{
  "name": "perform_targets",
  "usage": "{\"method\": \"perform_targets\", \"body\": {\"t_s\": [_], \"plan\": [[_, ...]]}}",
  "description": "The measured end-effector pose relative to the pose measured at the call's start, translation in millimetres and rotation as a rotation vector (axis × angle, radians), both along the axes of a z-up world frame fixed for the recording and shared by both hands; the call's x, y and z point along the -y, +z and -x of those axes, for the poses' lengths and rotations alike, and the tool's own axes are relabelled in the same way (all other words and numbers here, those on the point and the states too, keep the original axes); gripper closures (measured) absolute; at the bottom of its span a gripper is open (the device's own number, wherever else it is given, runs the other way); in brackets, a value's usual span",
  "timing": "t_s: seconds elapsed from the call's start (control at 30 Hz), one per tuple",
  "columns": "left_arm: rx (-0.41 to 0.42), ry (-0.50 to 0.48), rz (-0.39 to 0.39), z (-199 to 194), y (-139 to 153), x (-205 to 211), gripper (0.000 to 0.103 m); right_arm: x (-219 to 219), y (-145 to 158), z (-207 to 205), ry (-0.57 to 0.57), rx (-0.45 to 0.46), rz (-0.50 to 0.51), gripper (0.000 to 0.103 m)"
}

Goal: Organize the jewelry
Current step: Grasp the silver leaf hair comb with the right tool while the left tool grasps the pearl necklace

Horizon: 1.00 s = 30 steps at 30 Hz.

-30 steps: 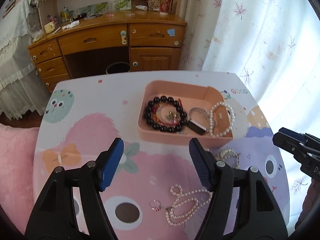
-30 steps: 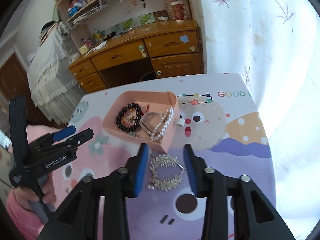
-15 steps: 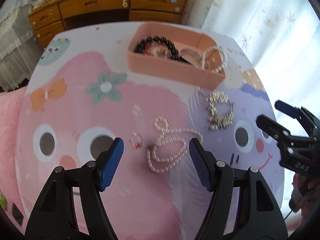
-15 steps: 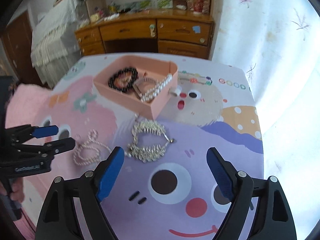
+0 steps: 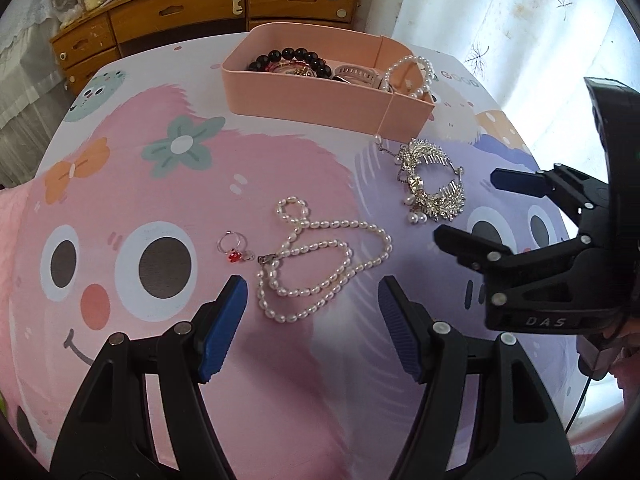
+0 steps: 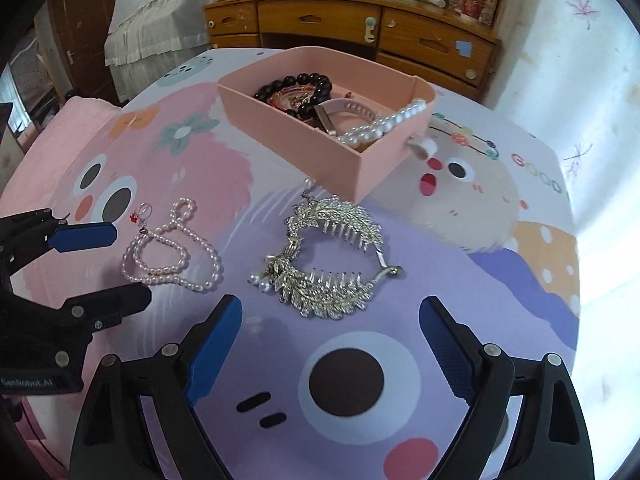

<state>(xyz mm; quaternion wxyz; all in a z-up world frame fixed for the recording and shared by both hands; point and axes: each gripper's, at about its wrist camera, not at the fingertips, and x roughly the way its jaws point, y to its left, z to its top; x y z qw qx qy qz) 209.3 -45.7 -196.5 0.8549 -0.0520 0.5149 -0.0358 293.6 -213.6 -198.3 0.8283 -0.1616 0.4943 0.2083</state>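
Observation:
A pink tray (image 5: 304,100) (image 6: 304,140) holds a black bead bracelet (image 5: 288,56), a watch band and a pearl bracelet (image 6: 384,124). On the cartoon tablecloth lie a pearl necklace (image 5: 320,256) (image 6: 172,252), a small ring with a red stone (image 5: 232,246) (image 6: 140,214) and a silver hair comb (image 5: 432,184) (image 6: 328,256). My left gripper (image 5: 312,328) (image 6: 100,264) is open just short of the pearl necklace. My right gripper (image 6: 328,348) (image 5: 468,208) is open just short of the silver comb. Both are empty.
A wooden desk with drawers (image 5: 200,12) (image 6: 360,28) stands behind the table. A white curtain (image 5: 520,20) hangs at the right. A bed with white cloth (image 6: 160,20) is at the back left. The table edge (image 6: 576,280) runs along the right.
Both grippers have dropped closer to the table. The left one now frames the pearl necklace and the right one frames the silver comb. The right gripper opened wide earlier and stays wide.

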Motion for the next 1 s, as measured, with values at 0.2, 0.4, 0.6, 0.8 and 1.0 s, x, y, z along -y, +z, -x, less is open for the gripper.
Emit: {"method": "perform_targets", "body": {"t_s": [0.2,0.4,0.6,0.8,1.0], "plan": [[0.042,0.021,-0.007,-4,-5,5,0.037,-6,-11,-12,-0.011,0.005,-0.049,0.01],[0.069,0.001,-0.069,-6,-12,16,0.037,-10,-16,-26,-0.067,0.012,-0.066,0.01],[0.094,0.014,-0.153,-6,-17,23,0.036,-15,-21,-32,-0.042,0.051,-0.041,0.01],[0.115,0.049,-0.106,-7,-19,17,0.036,-15,-22,-32,-0.057,0.063,-0.043,0.011],[0.131,0.044,-0.105,-5,-19,19,0.045,-13,-19,-31,-0.061,0.063,-0.042,0.024]]}}
